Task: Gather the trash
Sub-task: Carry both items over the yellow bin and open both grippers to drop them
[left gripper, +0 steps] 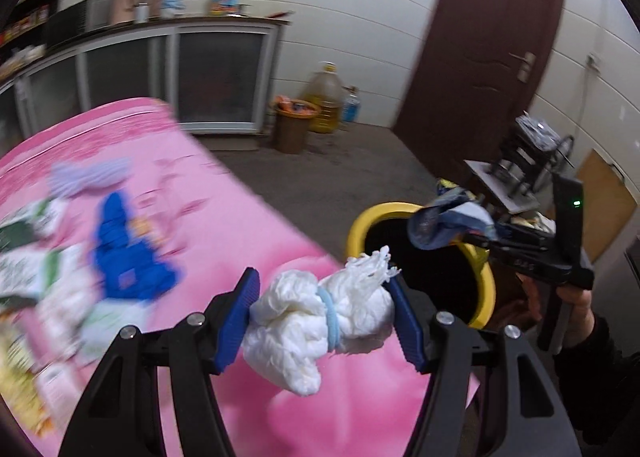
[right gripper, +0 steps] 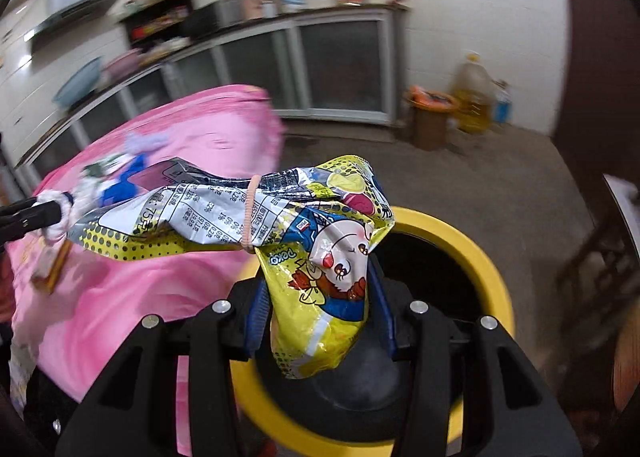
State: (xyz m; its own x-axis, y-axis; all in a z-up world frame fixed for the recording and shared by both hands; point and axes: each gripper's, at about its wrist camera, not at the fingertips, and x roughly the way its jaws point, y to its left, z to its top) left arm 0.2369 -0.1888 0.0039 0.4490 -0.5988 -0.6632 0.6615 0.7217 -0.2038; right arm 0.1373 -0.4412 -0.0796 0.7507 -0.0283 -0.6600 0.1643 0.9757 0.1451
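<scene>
Left wrist view showed the left gripper [left gripper: 322, 317] clamped on a white wad of tissue [left gripper: 316, 317] bound with one blue band, its two blue pads pressed against either end. The wad hung over the near edge of a pink cloth [left gripper: 224, 225], just beside the bin [left gripper: 484, 297] with a yellow rim, whose dark mouth lay open to the right. Beyond the cloth's far edge was bare grey floor up to one cabinet [left gripper: 216, 73] and one brown door [left gripper: 488, 41]. On the cloth lay a blurred heap of packets [left gripper: 40, 269] and one blue item [left gripper: 128, 253]; their count could not be told.

Right wrist view showed the right gripper [right gripper: 320, 309] closed on a yellow snack wrapper [right gripper: 316, 269] tied with one pink band, held directly over the bin's open mouth. Against the far wall stood one brown basket [right gripper: 430, 125], one large oil jug [right gripper: 474, 93] and one small blue bottle [right gripper: 502, 103], well apart from the bin.
</scene>
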